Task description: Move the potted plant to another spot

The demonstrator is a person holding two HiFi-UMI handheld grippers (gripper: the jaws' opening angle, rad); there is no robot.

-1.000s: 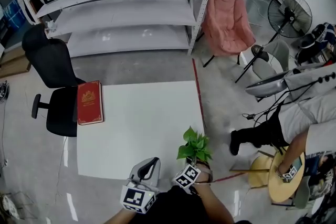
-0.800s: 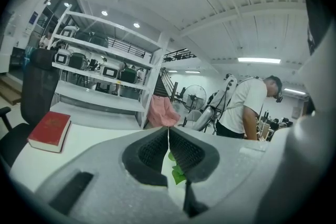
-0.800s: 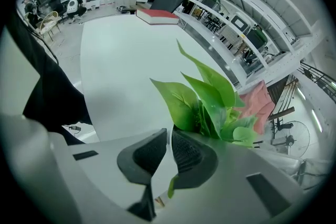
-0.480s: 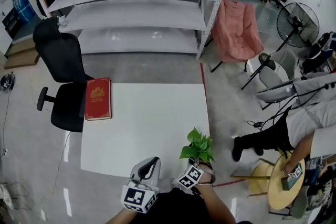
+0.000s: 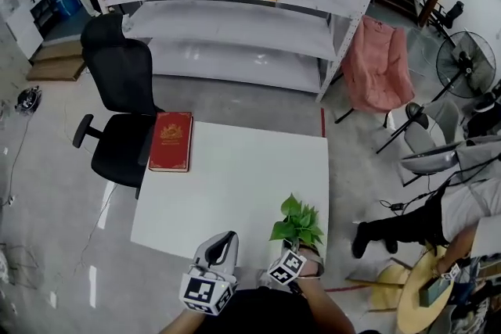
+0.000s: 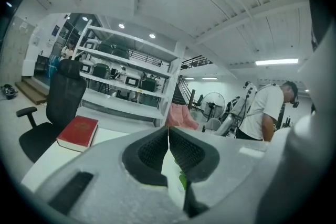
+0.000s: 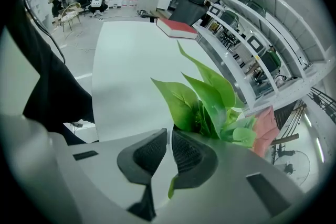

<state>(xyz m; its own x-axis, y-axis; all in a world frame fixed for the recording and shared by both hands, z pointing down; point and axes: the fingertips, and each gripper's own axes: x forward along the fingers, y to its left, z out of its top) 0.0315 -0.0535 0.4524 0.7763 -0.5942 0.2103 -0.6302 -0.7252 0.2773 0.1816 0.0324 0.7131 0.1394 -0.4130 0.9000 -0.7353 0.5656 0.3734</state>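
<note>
The potted plant point(image 5: 296, 221) has bright green leaves and sits at the near right corner of the white table point(image 5: 235, 184). My right gripper point(image 5: 297, 253) is right at its base, the pot itself hidden by leaves and the marker cube. In the right gripper view the jaws point(image 7: 169, 136) stand almost together on a thin edge, with the leaves point(image 7: 210, 97) rising just behind them. My left gripper point(image 5: 227, 237) hovers at the table's near edge, left of the plant, shut with nothing in it point(image 6: 168, 134).
A red book point(image 5: 171, 141) lies at the table's far left corner. A black office chair point(image 5: 121, 90) stands beside it. Metal shelving point(image 5: 235, 12) runs behind, with a pink chair point(image 5: 378, 66) to the right. A person point(image 5: 462, 199) and a round stool point(image 5: 423, 293) are at the right.
The view has swung so the table and shelves sit further right and lower. Both grippers and the plant keep their places in the picture. Neither gripper's jaws have changed.
</note>
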